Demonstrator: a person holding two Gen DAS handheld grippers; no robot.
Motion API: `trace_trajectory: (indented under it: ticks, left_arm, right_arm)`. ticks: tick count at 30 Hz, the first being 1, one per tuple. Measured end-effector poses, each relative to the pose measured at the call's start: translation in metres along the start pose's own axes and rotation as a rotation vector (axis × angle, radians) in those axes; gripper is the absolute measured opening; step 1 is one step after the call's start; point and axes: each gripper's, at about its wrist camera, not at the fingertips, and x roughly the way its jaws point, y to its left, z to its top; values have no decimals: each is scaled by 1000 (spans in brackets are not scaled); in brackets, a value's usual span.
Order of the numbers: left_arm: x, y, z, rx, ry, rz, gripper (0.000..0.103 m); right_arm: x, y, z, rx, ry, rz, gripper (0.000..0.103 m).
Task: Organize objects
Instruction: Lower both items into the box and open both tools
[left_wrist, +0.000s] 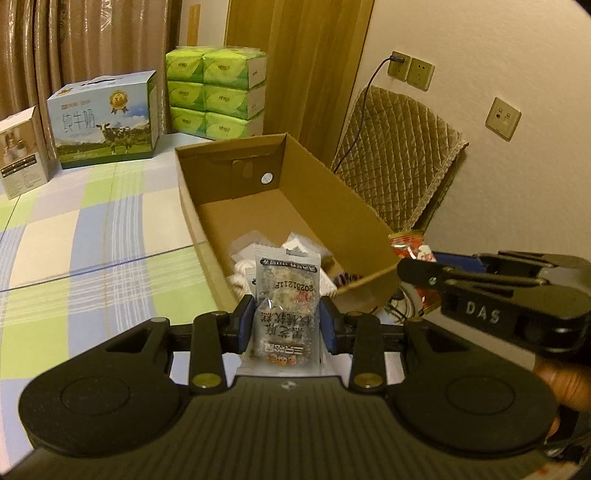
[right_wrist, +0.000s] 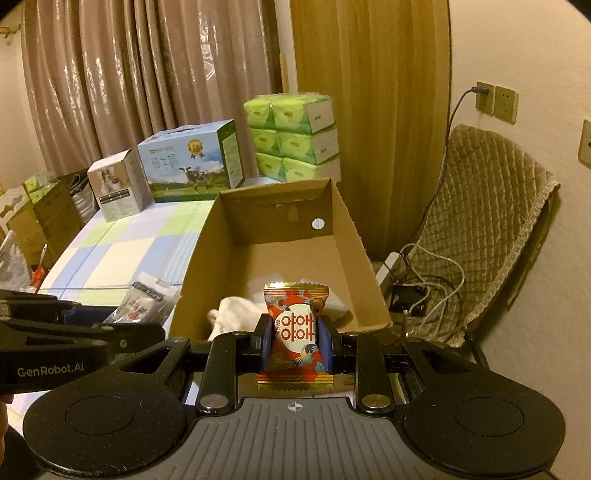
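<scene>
My left gripper (left_wrist: 287, 323) is shut on a clear grey snack packet (left_wrist: 286, 295) with black print, held upright over the near end of an open cardboard box (left_wrist: 369, 221). My right gripper (right_wrist: 294, 341) is shut on a red and gold candy packet (right_wrist: 294, 325), also just before the near rim of the same cardboard box (right_wrist: 351, 236). White wrapped items (right_wrist: 236, 312) lie on the box floor at its near end. The right gripper (left_wrist: 417, 271) shows at the right in the left wrist view; the left gripper's grey packet (right_wrist: 142, 301) shows at the left in the right wrist view.
The box rests on a checked blue, green and white cloth (left_wrist: 92, 229). Behind it stand a milk carton case (left_wrist: 103, 122), a small white box (left_wrist: 22, 151) and stacked green tissue packs (left_wrist: 216, 96). A quilted chair (right_wrist: 491, 221) with cables (right_wrist: 424, 284) sits right of the box.
</scene>
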Motion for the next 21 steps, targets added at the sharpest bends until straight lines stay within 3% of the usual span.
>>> trace_trajectory:
  ticks: [14, 21]
  left_arm:
    - [40, 9, 45, -35, 12, -42, 32]
    - [64, 23, 74, -47, 8, -18, 32]
  right_arm:
    - [47, -15, 47, -9, 8, 31, 23]
    - [78, -28, 77, 18, 23, 52, 23]
